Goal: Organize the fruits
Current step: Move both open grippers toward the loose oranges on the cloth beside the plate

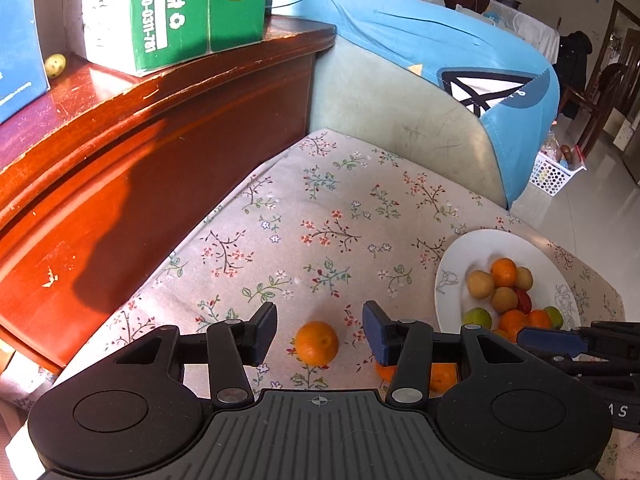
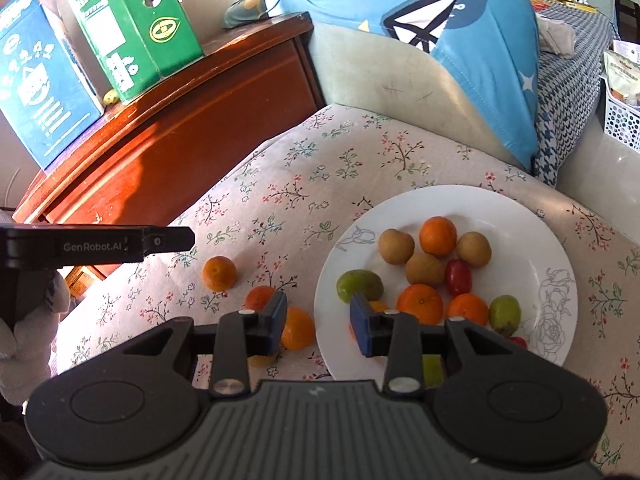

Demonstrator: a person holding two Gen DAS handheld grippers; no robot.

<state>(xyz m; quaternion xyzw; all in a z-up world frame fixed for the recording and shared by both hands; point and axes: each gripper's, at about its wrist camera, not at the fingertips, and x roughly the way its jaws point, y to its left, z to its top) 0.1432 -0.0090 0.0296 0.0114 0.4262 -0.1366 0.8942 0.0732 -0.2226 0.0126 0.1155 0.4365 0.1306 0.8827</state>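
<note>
A white plate on the floral cloth holds several fruits: oranges, brown round fruits, green ones and a red one. It also shows in the left wrist view. Three oranges lie loose on the cloth left of the plate: one, one and one. My left gripper is open and empty, its fingers on either side of a loose orange and above it. My right gripper is open and empty over the plate's left rim.
A red-brown wooden cabinet stands to the left, bearing a green carton and a blue box. A pale green chair with a blue cloth stands behind. A white perforated basket is on the floor at the right.
</note>
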